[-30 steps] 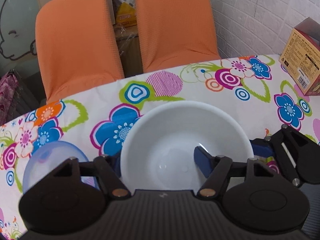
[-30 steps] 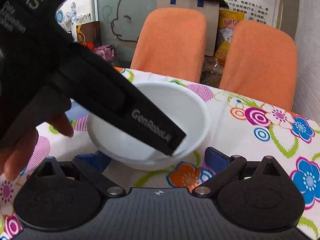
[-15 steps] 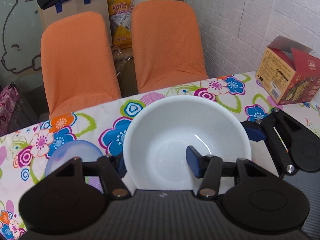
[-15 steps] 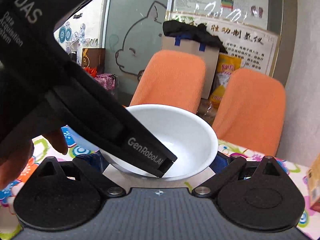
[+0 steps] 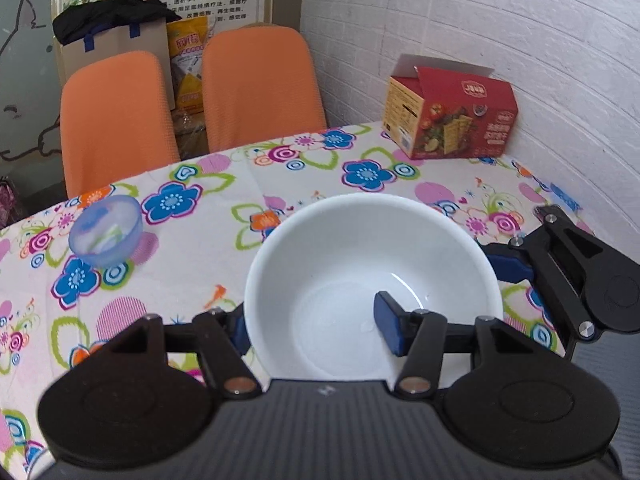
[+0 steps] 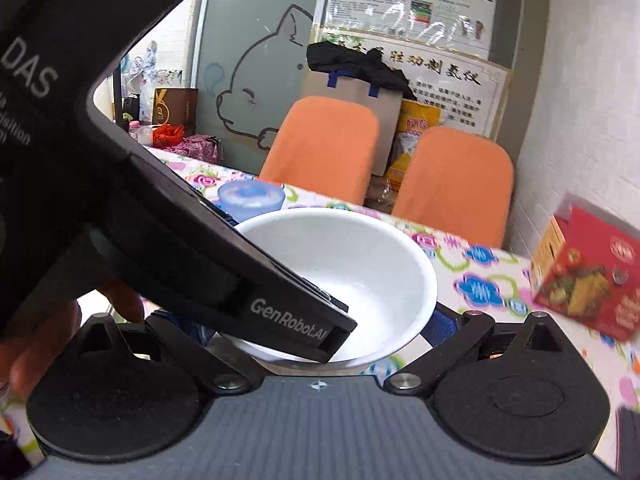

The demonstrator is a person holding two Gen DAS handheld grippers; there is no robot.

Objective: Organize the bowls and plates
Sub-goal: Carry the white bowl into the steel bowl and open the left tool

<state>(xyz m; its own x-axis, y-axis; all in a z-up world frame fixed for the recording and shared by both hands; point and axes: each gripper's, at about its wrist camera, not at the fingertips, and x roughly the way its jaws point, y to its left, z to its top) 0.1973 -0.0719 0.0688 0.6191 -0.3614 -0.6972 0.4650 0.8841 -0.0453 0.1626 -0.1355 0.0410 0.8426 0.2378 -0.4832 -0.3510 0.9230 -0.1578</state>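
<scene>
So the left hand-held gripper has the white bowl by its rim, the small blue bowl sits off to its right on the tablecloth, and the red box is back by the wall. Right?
One thing is off: in the left wrist view the small blue bowl sits to the left of the white bowl, not the right. The rest holds: the left hand-held gripper grips the white bowl's rim, and the red box stands by the wall.

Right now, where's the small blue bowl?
In the left wrist view the small blue bowl sits on the floral tablecloth, far left of the white bowl, before the orange chairs.

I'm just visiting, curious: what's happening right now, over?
Left gripper clamps white bowl rim. Right gripper open beneath bowl. Blue bowl sits apart. Nothing blocking.
</scene>
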